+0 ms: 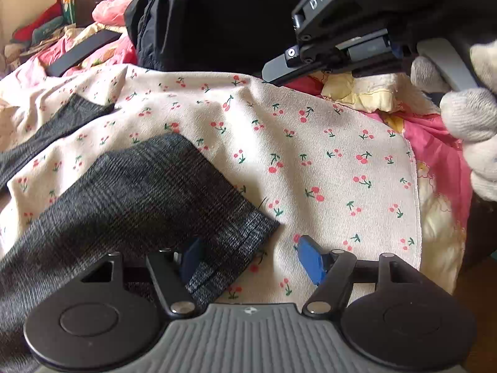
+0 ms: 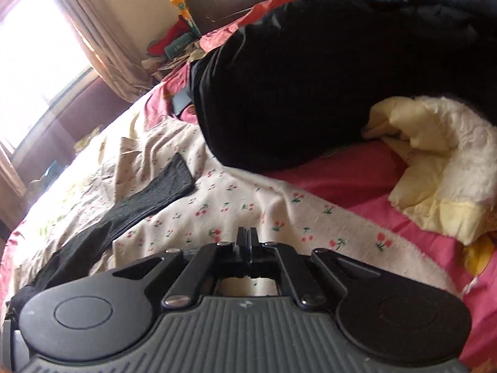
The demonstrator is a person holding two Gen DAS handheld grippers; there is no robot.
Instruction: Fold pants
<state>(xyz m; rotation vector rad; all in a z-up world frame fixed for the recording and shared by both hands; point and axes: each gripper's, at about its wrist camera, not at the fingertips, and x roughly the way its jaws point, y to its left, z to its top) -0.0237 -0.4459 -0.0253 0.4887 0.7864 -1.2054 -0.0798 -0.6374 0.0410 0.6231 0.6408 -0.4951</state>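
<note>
Dark grey knit pants (image 1: 139, 192) lie on a cherry-print cloth (image 1: 310, 143), one leg in front and the other leg (image 1: 62, 121) further left. My left gripper (image 1: 251, 258) stands open low over the front leg's hem. The hem edge lies between the blue pads (image 1: 310, 261) and covers part of the left one. My right gripper (image 1: 276, 68) hangs above at the upper right, held by a white-gloved hand (image 1: 466, 118). In the right wrist view the right gripper (image 2: 247, 236) is shut, with nothing seen between its fingers. The pants (image 2: 149, 199) lie to its left.
A black garment pile (image 1: 217, 15) (image 2: 310, 77) sits behind the cloth on a pink bedspread (image 2: 341, 180). A yellow-white blanket (image 2: 435, 161) bunches at the right. A dark flat object (image 1: 84, 51) lies at the back left. The cloth's edge (image 1: 413, 186) runs down the right.
</note>
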